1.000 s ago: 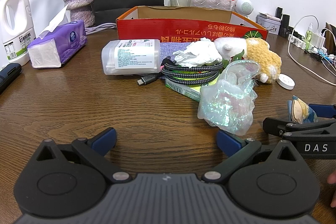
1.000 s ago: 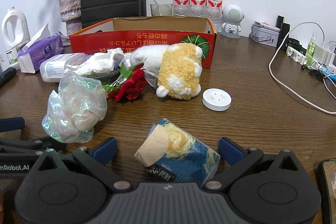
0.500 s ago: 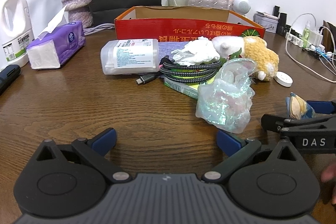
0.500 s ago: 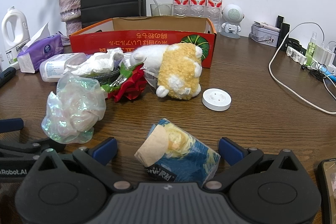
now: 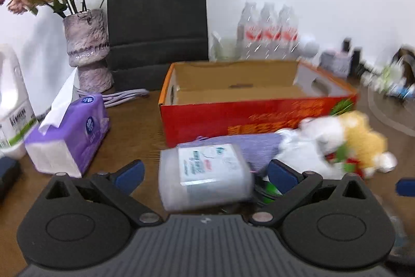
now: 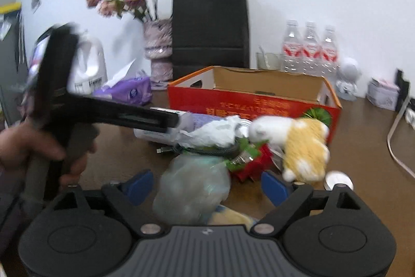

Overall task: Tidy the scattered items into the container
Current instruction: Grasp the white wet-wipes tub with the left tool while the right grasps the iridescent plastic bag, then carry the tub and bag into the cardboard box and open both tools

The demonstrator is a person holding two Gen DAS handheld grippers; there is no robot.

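Observation:
The red cardboard box stands open at the back of the wooden table; it also shows in the right wrist view. My left gripper is open, its fingers on either side of a clear plastic wipes tub, not closed on it. My right gripper is open around the iridescent plastic bag. A yellow and blue pack lies just under it. A plush toy, crumpled white tissue, coiled cable and red flower lie before the box.
A purple tissue pack, white detergent bottle, flower vase and black paper bag stand at the left and back. Water bottles and a white round disc are to the right. A white cable runs along the right.
Both grippers have moved forward and up toward the pile. The left one now straddles the wipes tub; the right one left the yellow-blue pack and now straddles the iridescent bag.

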